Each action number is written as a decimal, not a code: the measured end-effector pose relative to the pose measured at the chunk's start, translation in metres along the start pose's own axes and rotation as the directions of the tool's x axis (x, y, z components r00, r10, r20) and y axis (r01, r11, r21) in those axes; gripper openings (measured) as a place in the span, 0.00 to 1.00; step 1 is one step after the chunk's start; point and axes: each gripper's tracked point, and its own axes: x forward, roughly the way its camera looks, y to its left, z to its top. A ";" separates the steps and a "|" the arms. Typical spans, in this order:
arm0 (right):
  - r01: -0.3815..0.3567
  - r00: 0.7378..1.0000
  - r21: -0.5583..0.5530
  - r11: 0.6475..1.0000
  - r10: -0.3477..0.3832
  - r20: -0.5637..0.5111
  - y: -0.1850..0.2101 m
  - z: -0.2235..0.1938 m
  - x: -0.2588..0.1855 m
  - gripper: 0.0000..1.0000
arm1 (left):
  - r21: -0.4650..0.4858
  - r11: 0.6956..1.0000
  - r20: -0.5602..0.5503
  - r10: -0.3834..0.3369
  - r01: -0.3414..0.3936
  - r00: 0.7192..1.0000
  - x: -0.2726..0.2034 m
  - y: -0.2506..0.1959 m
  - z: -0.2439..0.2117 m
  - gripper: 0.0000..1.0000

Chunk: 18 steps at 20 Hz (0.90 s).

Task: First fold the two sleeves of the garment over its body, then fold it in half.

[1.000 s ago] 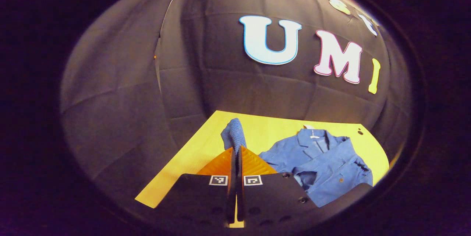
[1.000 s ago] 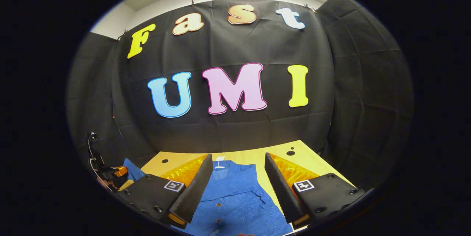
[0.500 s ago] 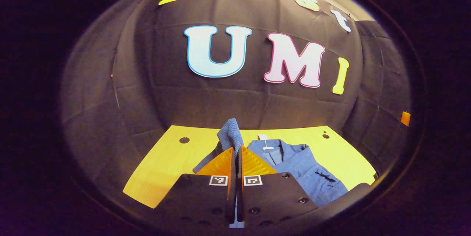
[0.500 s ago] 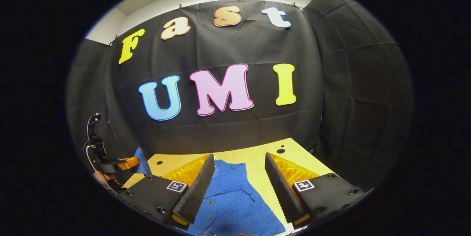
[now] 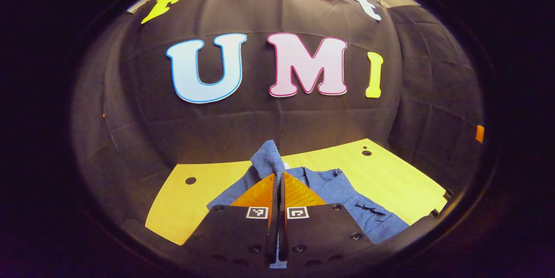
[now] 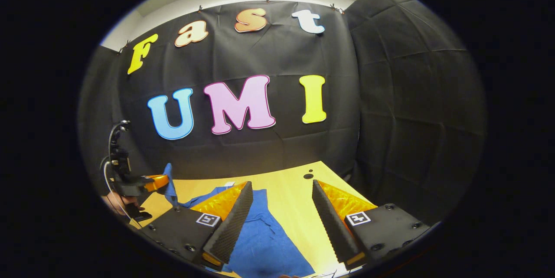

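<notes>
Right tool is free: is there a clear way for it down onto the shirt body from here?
Probably yes. The right tool hangs open above the shirt and the table, with nothing between them. The left tool holds the sleeve up off to the side, out of its way.

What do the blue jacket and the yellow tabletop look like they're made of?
The jacket looks like soft woven cloth, maybe cotton with a fine rib: the sleeve clamped in the left tongs shows a ribbed, matte weave and drapes limply. The tabletop looks like smooth laminated board or light wood with a flat matte finish and small dark holes; which one, I can't tell.
</notes>
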 end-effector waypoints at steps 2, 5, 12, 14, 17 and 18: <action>0.013 1.000 -0.011 1.000 -0.013 0.013 -0.009 0.005 -0.003 0.89 | 0.029 0.999 -0.032 -0.017 0.018 0.999 0.017 -0.020 0.000 0.00; 0.036 0.999 -0.024 0.999 -0.036 0.011 -0.022 0.006 -0.006 0.89 | 0.058 0.997 -0.066 -0.045 0.049 0.997 0.041 -0.048 -0.004 0.00; 0.087 0.996 -0.016 0.996 -0.087 -0.022 -0.051 -0.001 -0.009 0.89 | 0.099 0.984 -0.145 -0.130 0.145 0.981 0.084 -0.104 -0.024 0.07; 0.091 0.995 -0.020 0.996 -0.092 -0.029 -0.055 -0.002 -0.007 0.89 | 0.050 0.984 -0.134 -0.164 0.172 0.977 0.091 -0.118 -0.022 0.12; 0.087 0.995 -0.028 0.996 -0.088 -0.038 -0.055 -0.006 -0.003 0.89 | -0.058 0.975 -0.048 -0.218 0.215 0.975 0.083 -0.122 -0.004 0.33; 0.081 0.996 -0.028 0.996 -0.082 -0.045 -0.054 -0.009 0.000 0.89 | -0.064 0.973 -0.015 -0.222 0.220 0.975 0.078 -0.119 0.005 0.43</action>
